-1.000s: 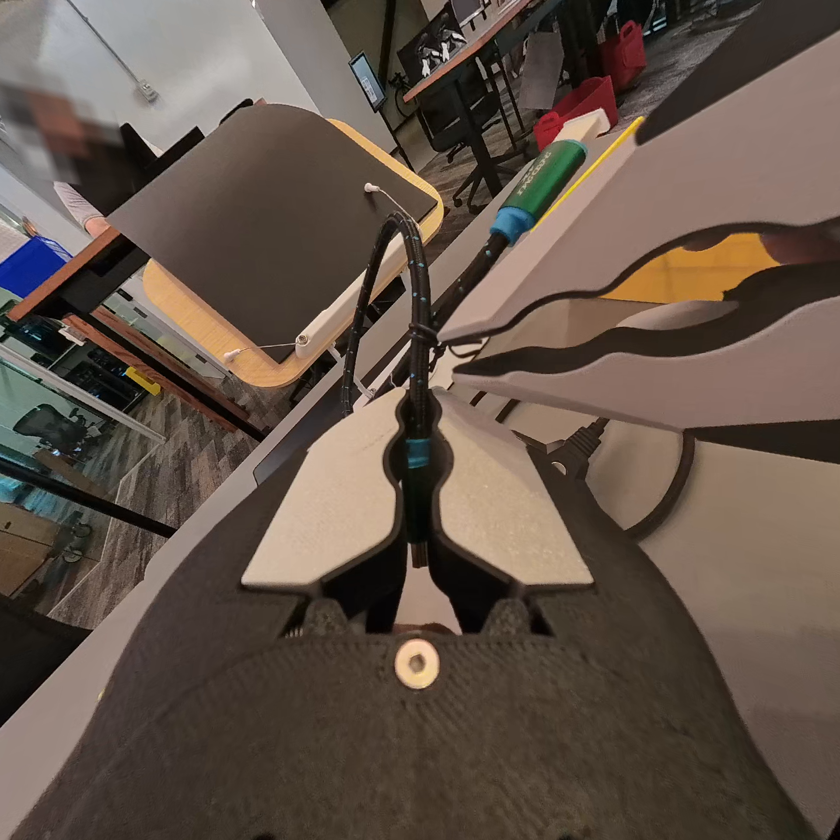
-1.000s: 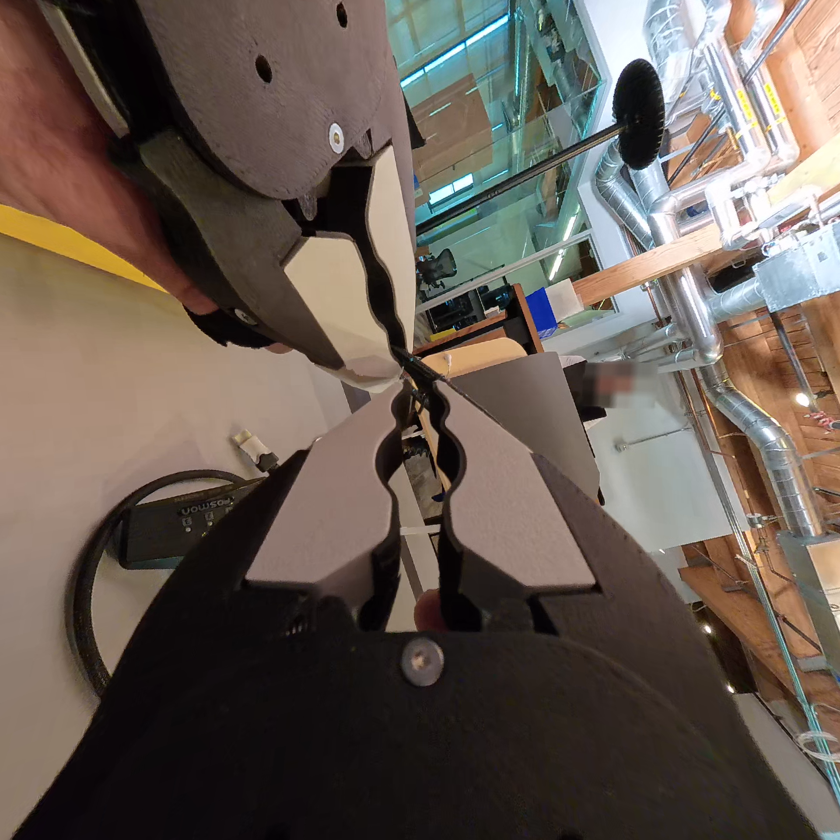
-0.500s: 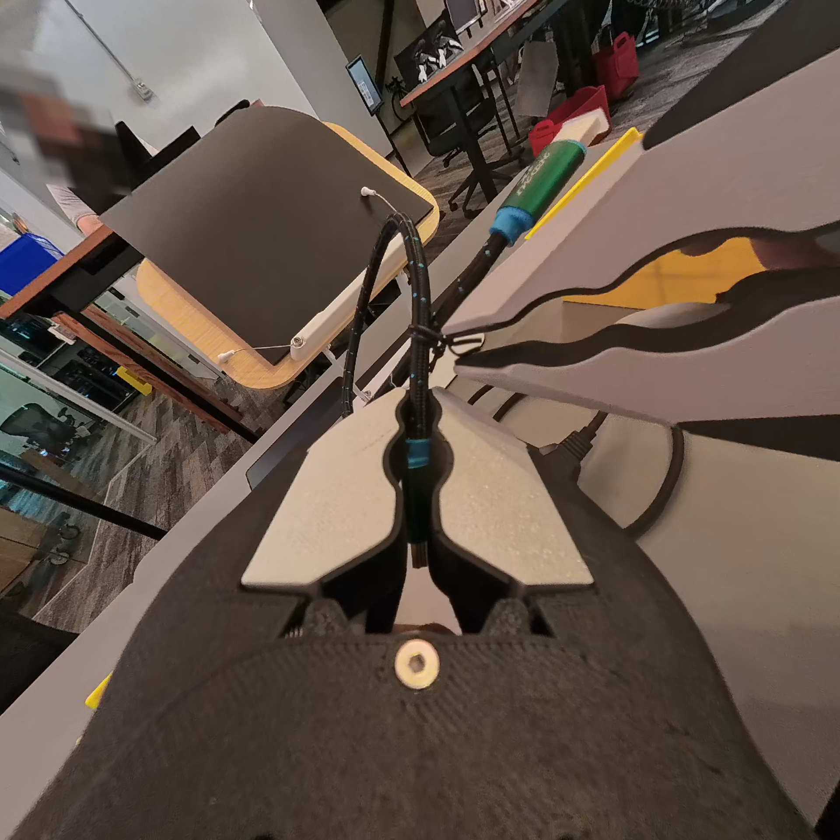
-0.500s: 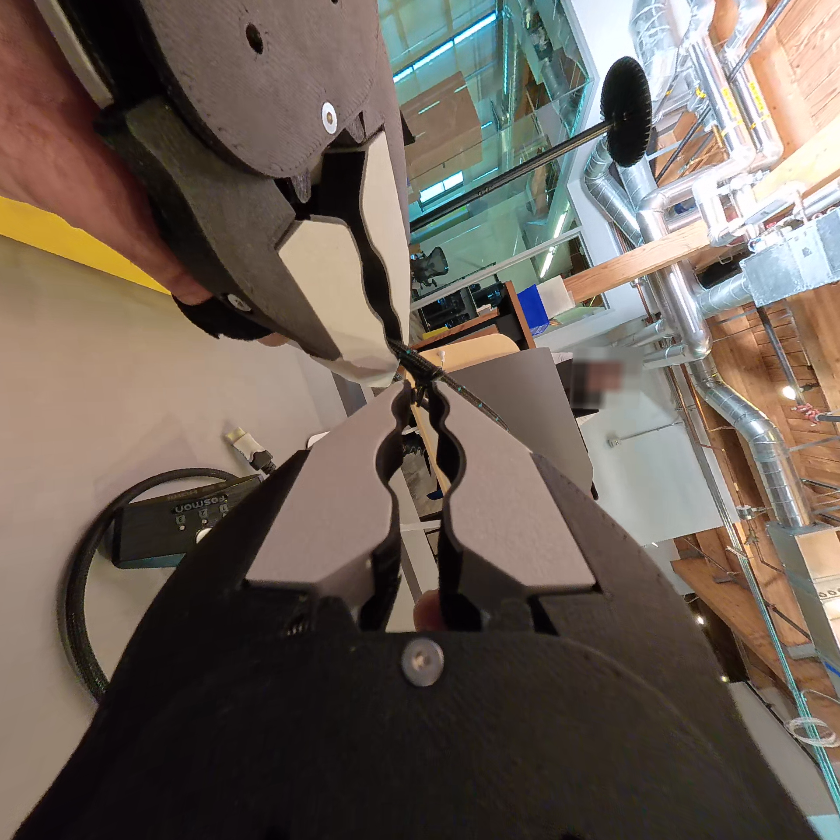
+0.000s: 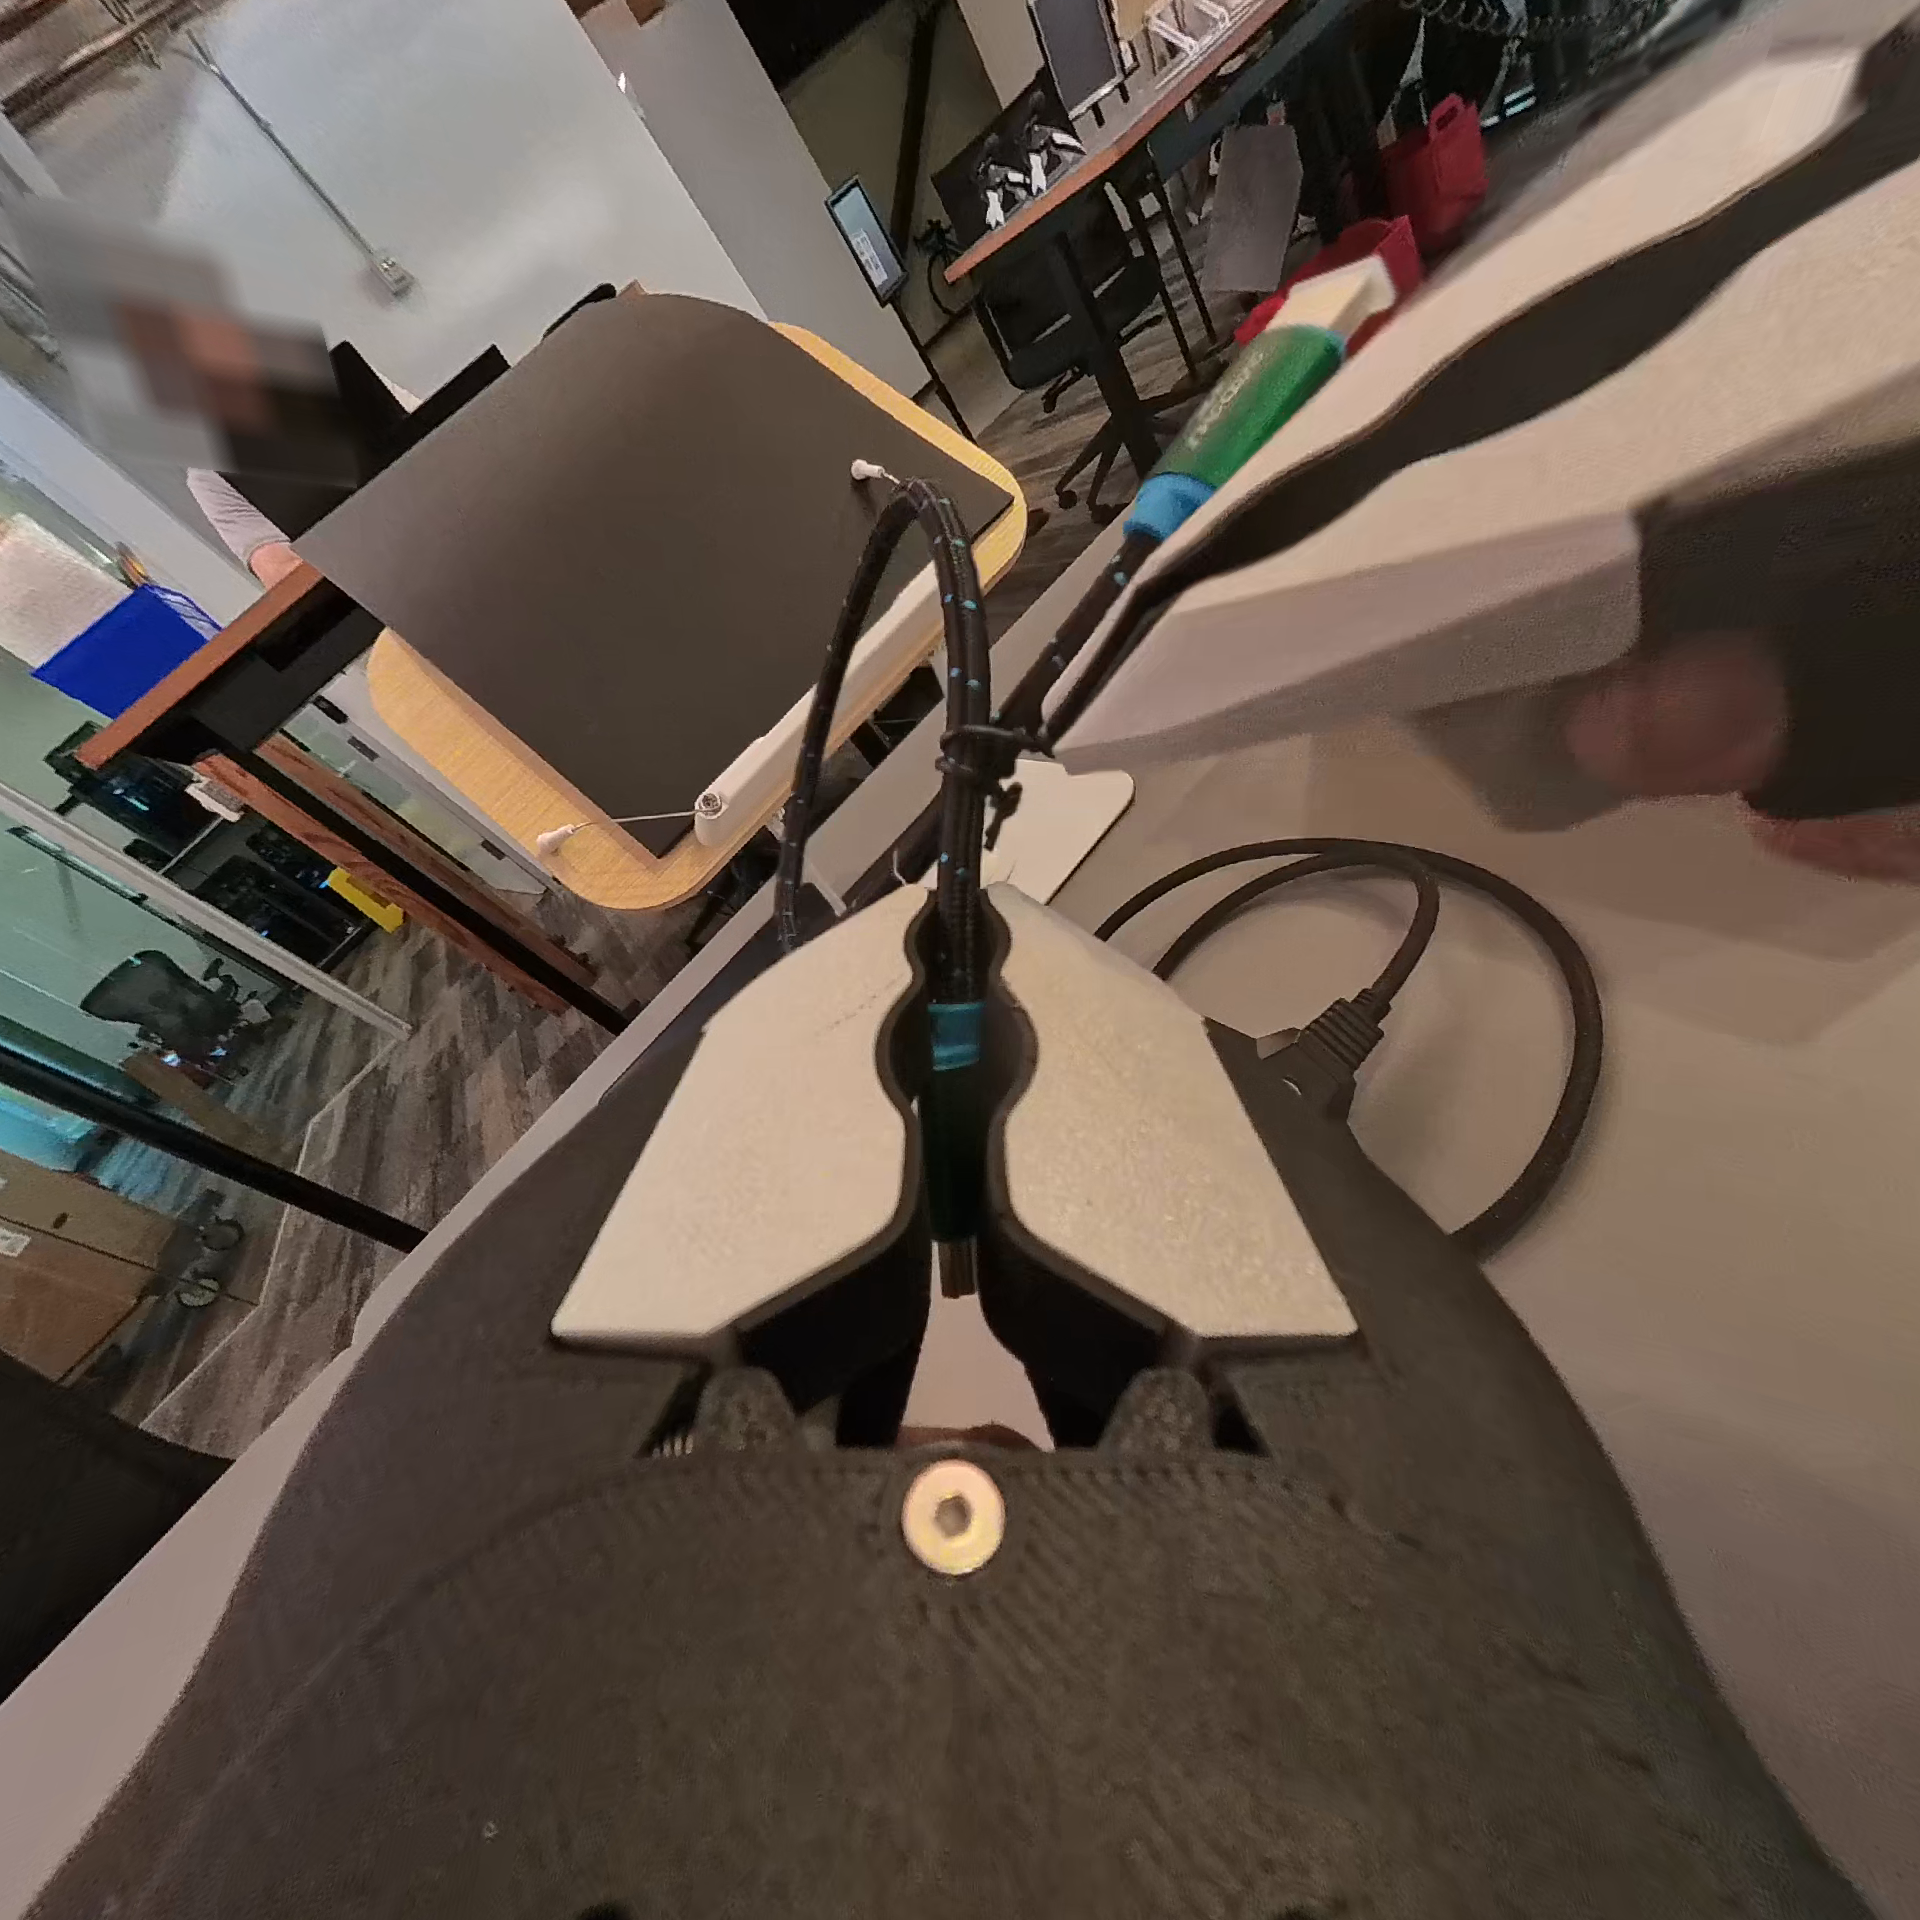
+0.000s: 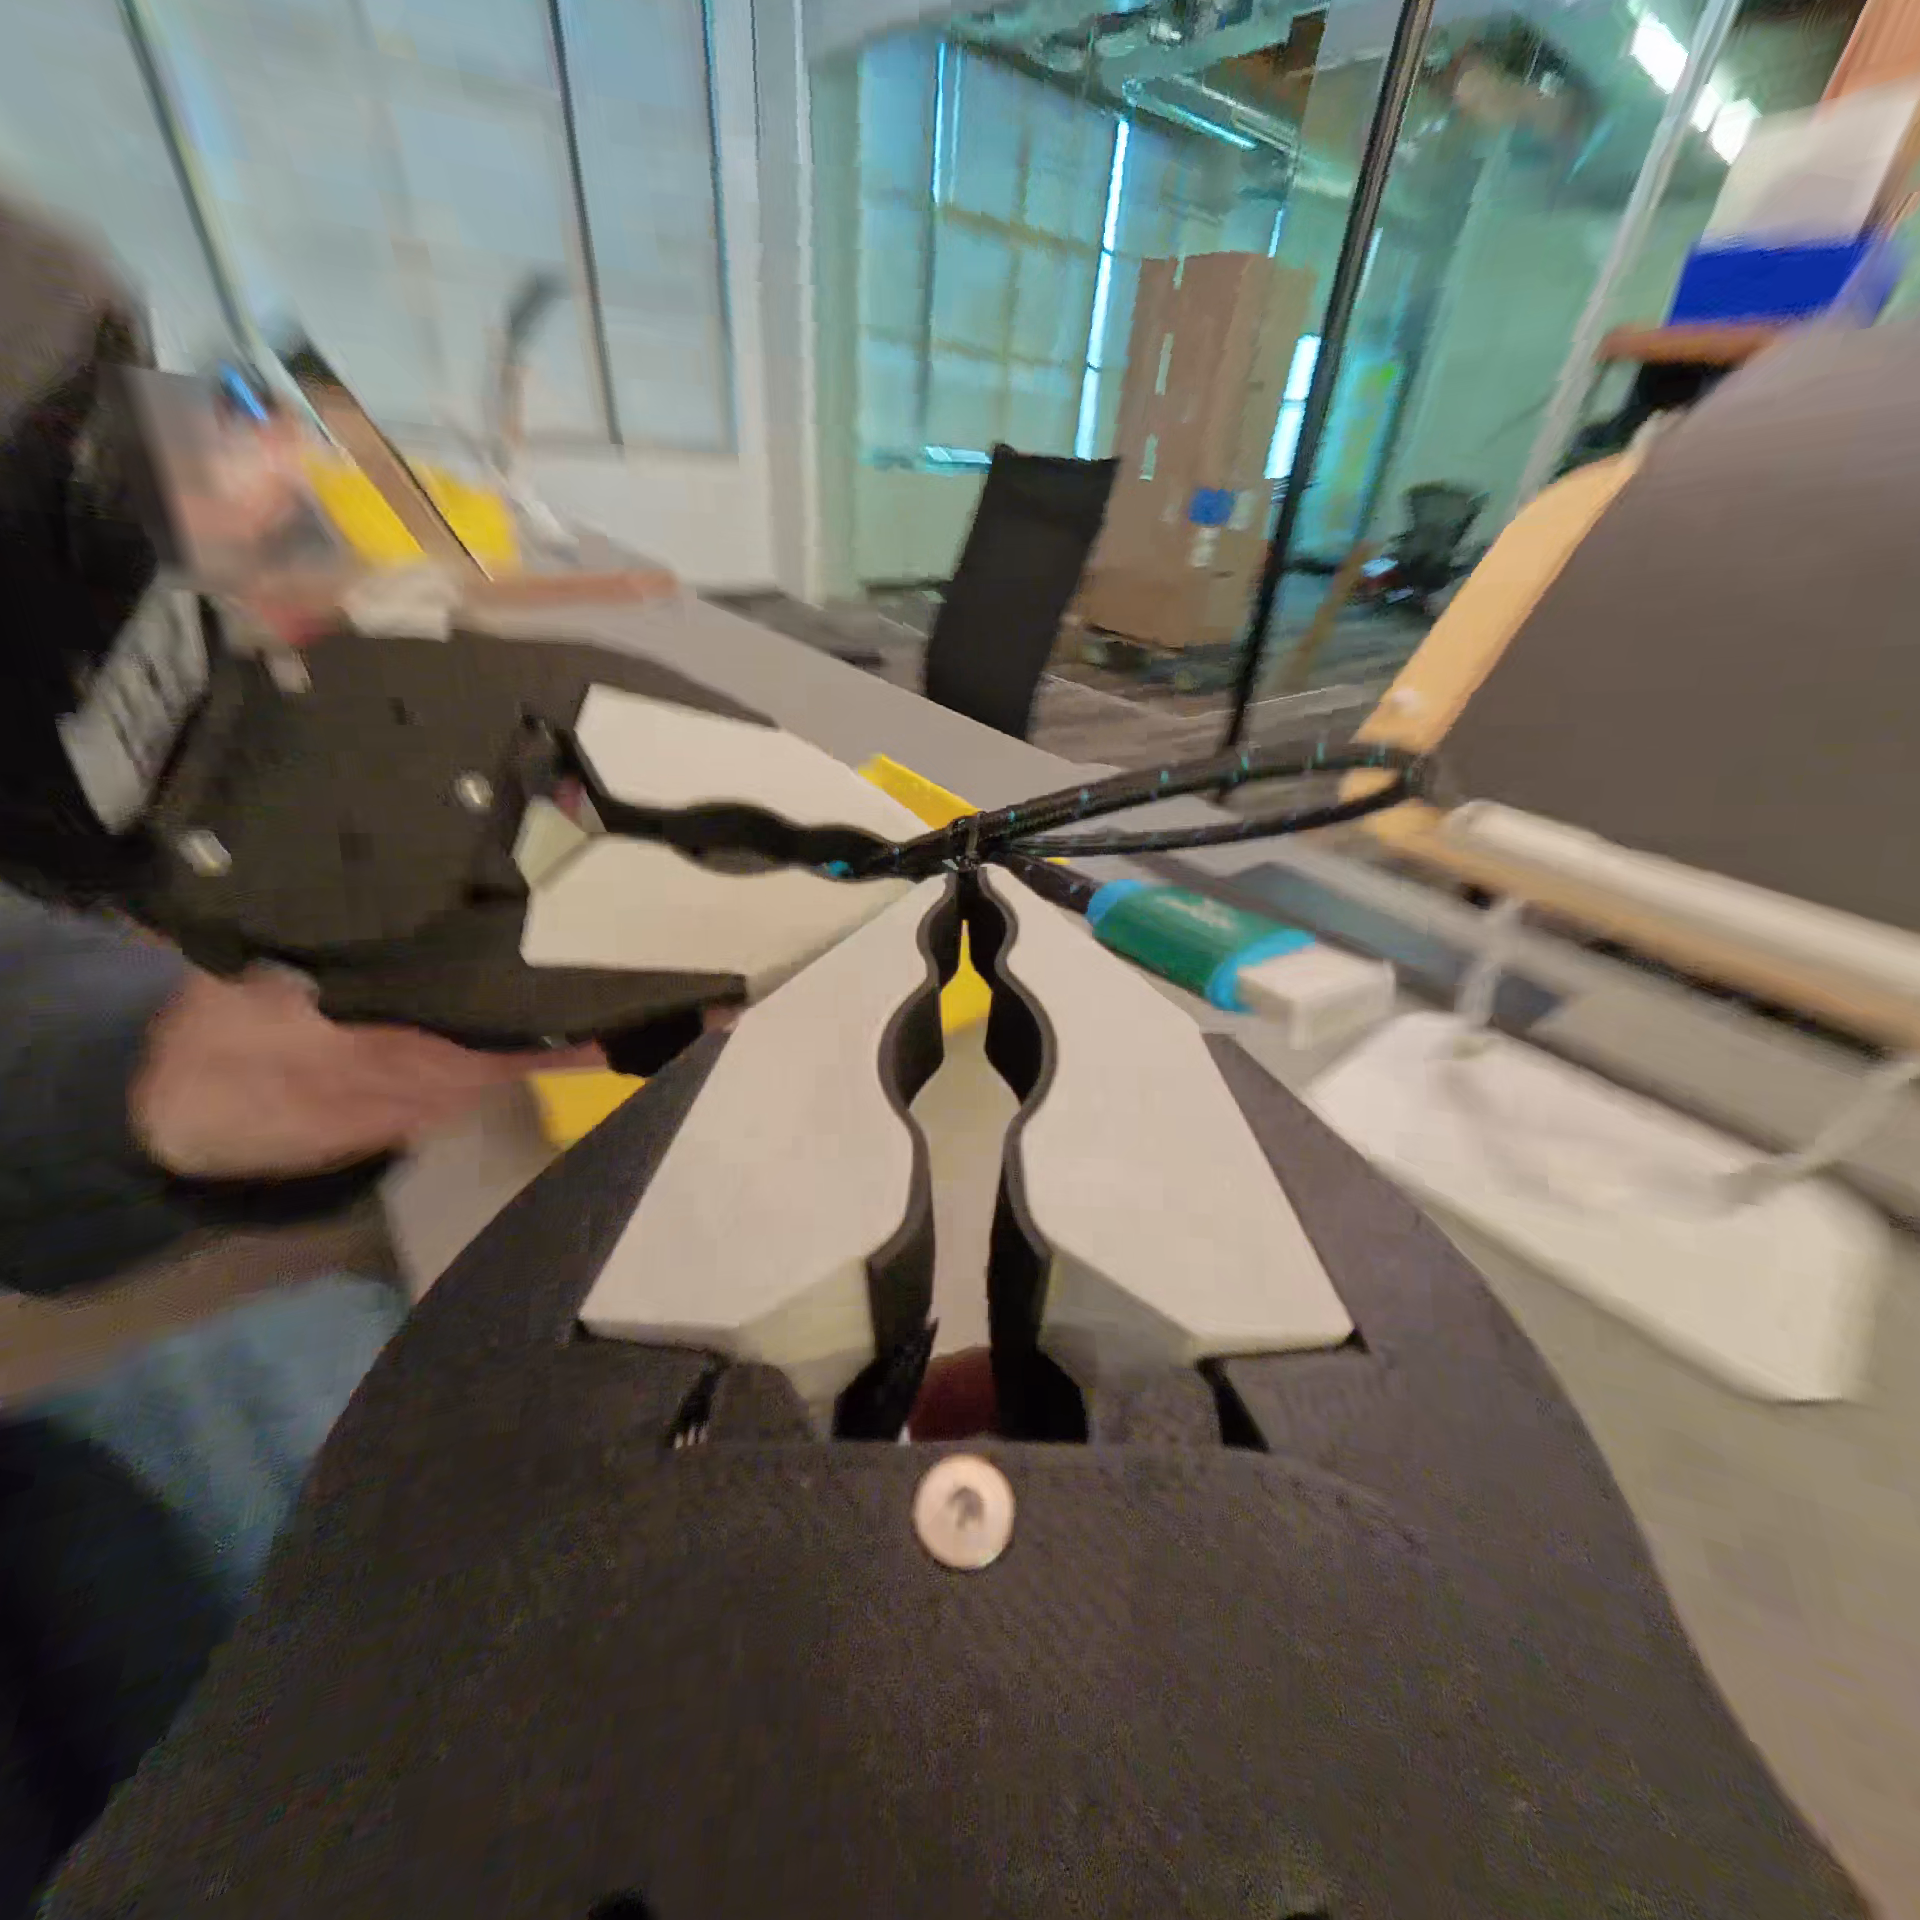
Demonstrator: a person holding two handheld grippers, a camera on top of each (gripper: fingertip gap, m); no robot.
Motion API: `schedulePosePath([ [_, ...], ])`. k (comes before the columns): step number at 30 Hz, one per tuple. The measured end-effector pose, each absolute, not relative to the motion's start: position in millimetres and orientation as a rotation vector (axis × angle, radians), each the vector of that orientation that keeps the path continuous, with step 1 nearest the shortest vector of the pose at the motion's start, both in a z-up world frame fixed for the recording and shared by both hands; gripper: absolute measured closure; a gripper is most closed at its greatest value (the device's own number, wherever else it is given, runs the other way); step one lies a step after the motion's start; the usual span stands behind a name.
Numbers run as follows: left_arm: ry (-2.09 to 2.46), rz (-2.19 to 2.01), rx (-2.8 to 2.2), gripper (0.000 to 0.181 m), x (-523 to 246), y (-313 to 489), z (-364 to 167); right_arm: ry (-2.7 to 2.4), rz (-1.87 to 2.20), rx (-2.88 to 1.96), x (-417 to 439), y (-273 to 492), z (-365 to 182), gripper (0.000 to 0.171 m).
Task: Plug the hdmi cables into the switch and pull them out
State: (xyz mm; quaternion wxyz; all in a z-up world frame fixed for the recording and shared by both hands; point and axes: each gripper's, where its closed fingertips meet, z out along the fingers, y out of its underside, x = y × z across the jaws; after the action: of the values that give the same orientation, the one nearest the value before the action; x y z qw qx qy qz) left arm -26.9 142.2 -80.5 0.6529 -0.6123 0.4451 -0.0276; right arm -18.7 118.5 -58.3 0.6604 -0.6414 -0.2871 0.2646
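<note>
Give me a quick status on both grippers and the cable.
Left gripper shut on braided HDMI cable near its plug. Right gripper nipping the cable tie on the bundle. Green-shelled plug loose, nothing plugged in.

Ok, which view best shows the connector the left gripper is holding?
The left wrist view: the left gripper is clamped on the black HDMI plug, sharp and centred. The right wrist view shows it blurred, mostly hidden between those fingers.

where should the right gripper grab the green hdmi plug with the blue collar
Grip the green plug body across its flat sides, behind the white cap, coming from the braided cable end. It lies flat on the grey table, so descend from above. The right gripper is pinched at the cable tie.
</note>
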Motion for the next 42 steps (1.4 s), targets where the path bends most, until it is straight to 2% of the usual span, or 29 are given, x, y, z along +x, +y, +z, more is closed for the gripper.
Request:
schedulePosePath([
  [5, 1.0, -0.066, -1.371, 0.177, -27, 141, -79, -0.267, 1.245, -1.446, -18, 116, -57, 0.171],
  [9, 1.002, -0.077, -1.362, 0.177, -26, 140, -77, -0.145, 1.527, -1.366, -19, 113, -54, 0.171],
  [12, 1.007, -0.084, -1.374, 0.177, -25, 140, -81, -0.381, 1.172, -1.398, -22, 110, -56, 0.169],
  [14, 1.008, -0.099, -1.393, 0.177, -25, 141, -83, -0.585, 0.766, -1.423, -22, 111, -59, 0.153],
  [18, 1.014, -0.114, -1.405, 0.177, -24, 140, -82, -0.924, 0.026, -1.283, -24, 108, -57, 0.152],
  [21, 1.024, -0.116, -1.408, 0.177, -21, 137, -83, -1.062, -0.296, -1.186, -26, 112, -62, 0.156],
  [33, 1.04, -0.138, -1.428, 0.177, -17, 135, -85, -1.163, -0.595, -1.058, -16, 117, -64, 0.157],
  [36, 1.047, -0.144, -1.436, 0.178, -17, 134, -85, -1.165, -0.62, -1.051, -12, 119, -64, 0.163],
  [37, 1.048, -0.143, -1.438, 0.177, -18, 134, -84, -1.169, -0.623, -1.053, -11, 120, -65, 0.171],
  [42, 1.053, -0.142, -1.437, 0.178, -17, 132, -82, -1.148, -0.545, -1.07, -12, 117, -61, 0.171],
])
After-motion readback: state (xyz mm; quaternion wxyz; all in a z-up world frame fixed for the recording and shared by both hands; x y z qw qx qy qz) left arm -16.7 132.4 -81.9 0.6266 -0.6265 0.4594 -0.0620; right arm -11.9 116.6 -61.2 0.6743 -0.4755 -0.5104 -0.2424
